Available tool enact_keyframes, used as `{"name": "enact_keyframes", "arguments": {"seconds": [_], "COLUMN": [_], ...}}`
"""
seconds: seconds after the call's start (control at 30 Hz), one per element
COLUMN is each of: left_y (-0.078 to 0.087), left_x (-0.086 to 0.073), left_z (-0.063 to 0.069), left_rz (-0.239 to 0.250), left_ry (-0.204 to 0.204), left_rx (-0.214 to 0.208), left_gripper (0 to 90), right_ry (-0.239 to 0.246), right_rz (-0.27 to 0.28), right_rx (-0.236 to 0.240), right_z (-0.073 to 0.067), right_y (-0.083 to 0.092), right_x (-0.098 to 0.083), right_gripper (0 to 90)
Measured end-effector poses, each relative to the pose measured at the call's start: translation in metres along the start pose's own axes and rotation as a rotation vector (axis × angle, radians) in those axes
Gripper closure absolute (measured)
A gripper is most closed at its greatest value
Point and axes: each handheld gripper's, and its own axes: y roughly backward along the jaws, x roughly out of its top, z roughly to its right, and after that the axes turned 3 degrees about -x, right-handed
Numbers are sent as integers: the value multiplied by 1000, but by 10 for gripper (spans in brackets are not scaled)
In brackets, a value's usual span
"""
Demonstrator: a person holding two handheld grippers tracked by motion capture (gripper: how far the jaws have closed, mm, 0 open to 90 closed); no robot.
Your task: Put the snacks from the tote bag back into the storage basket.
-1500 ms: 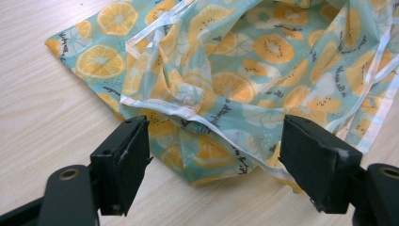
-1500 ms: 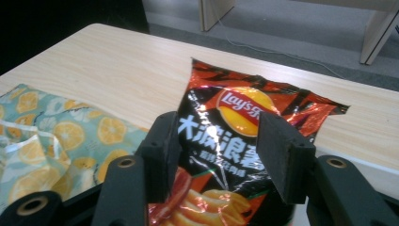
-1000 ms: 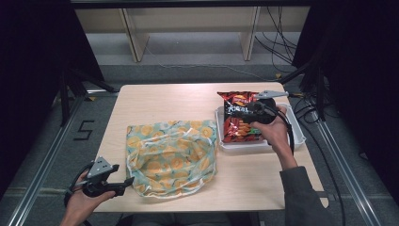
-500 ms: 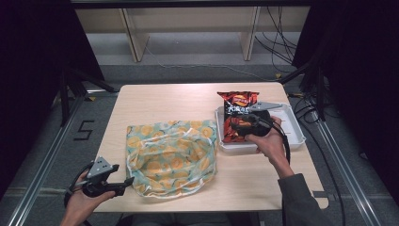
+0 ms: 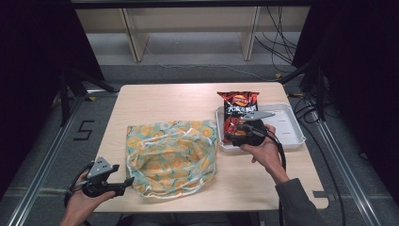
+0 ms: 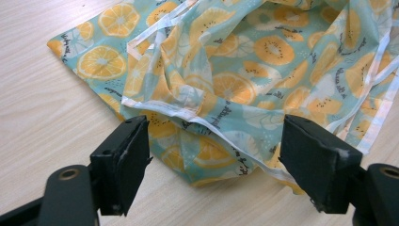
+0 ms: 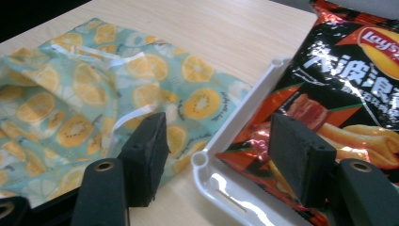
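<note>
Left gripper [image 6: 214,155] jaws apart at crumpled orange-slice-print teal fabric bag [image 6: 263,80]; right gripper [image 7: 216,141] jaws apart straddling white plastic tray [image 7: 263,89] rim beside red-black crisp packet [image 7: 348,80].

Your fruit-print bag [image 5: 171,155] lying mid-tabletop [image 5: 164,101], tray [image 5: 291,125] to its right, chip packet [image 5: 237,110] in the tray's left end, overhanging its far rim

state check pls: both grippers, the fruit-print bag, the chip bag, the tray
left gripper: open, jaws astride the bag's near edge
right gripper: open, over the tray's corner
fruit-print bag: flat on the table, crumpled
chip bag: sealed, lying in the tray, top past the rim
tray: upright on the table
</note>
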Motion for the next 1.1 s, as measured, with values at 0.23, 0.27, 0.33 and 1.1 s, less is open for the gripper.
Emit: {"name": "enact_keyframes", "arguments": {"seconds": [0.23,0.27,0.33,1.1], "left_y": [-1,-1,-2,-1], "left_x": [-1,0,-1,-1], "left_z": [5,2,4,0], "left_rz": [13,11,13,8], "left_ry": [71,34,51,7], "left_rx": [-3,0,0,-3], "left_gripper": [243,243,243,243], "right_ry": [5,29,22,5], "right_rz": [4,-14,-9,-23], "right_rx": [17,20,21,53], "right_z": [-7,-6,-8,-26], "right_y": [0,2,2,21], "right_x": [-7,-7,-8,-44], "right_gripper": [374,374,375,351]}}
